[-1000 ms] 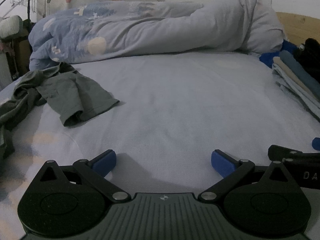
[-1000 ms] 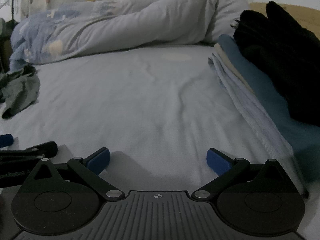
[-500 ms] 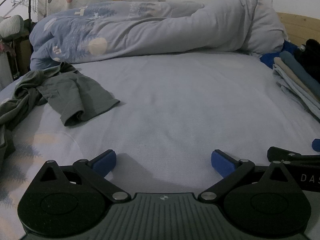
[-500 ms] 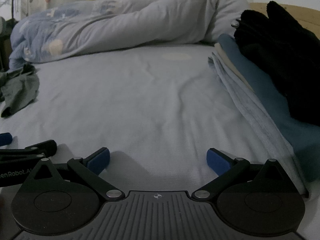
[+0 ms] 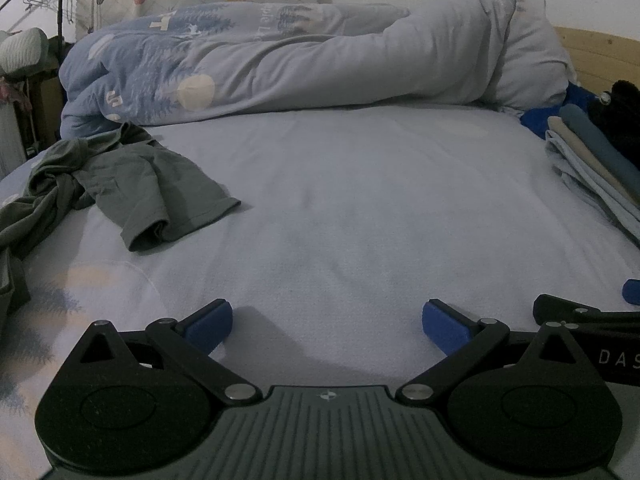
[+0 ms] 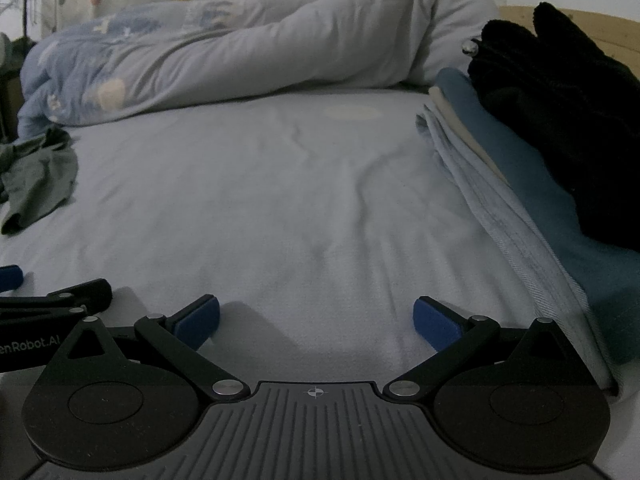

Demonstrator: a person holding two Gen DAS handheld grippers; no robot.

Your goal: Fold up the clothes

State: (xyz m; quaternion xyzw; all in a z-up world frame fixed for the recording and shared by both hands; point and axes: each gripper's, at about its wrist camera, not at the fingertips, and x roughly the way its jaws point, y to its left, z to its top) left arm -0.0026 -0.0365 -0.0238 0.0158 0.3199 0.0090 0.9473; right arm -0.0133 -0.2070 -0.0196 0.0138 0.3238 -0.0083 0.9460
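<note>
A crumpled grey-green T-shirt [image 5: 132, 184] lies on the pale blue bed sheet [image 5: 360, 208] at the left, one sleeve spread toward the middle; it also shows at the left edge of the right wrist view [image 6: 36, 184]. My left gripper [image 5: 326, 324] is open and empty, low over the sheet, well right of and nearer than the shirt. My right gripper [image 6: 316, 322] is open and empty beside it, over bare sheet. A stack of folded clothes [image 6: 520, 200] lies at the right, topped by a black fleece garment [image 6: 560, 112].
A rolled blue and grey duvet [image 5: 280, 64] lies across the far side of the bed. A wooden headboard [image 5: 600, 60] stands behind at the right. Furniture and a hanger rail [image 5: 28, 60] stand off the bed's left side.
Both grippers have drawn back and tipped slightly, so the shirt and stack sit a little farther off. Both stay open and empty. No cloth has moved.
</note>
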